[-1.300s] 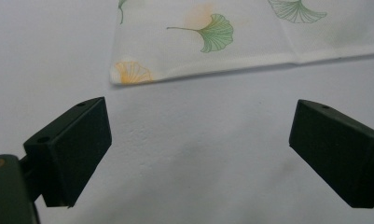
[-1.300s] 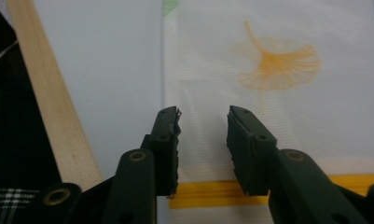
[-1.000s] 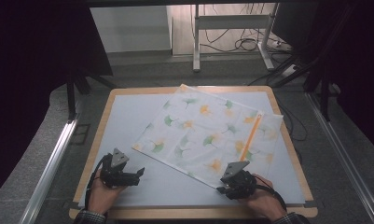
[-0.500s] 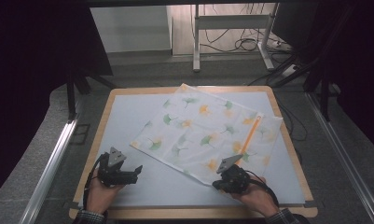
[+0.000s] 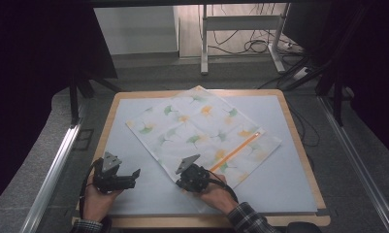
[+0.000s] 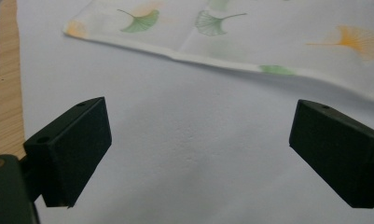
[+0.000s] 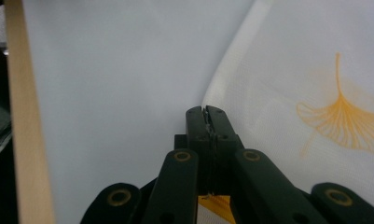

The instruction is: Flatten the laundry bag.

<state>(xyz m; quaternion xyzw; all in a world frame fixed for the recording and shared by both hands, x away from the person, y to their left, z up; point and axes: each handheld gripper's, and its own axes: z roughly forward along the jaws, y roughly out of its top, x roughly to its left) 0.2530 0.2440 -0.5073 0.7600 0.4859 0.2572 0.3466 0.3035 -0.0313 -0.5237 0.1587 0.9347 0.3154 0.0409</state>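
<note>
— Where does the cloth (image 5: 202,131) lie?
— Spread flat across the worktop (image 5: 284,179), its near corner pinched in the clenched right tool (image 5: 182,183).
— And the left tool (image 5: 130,175)?
— Released, jaws wide apart over bare worktop, just short of the cloth's edge.
</note>
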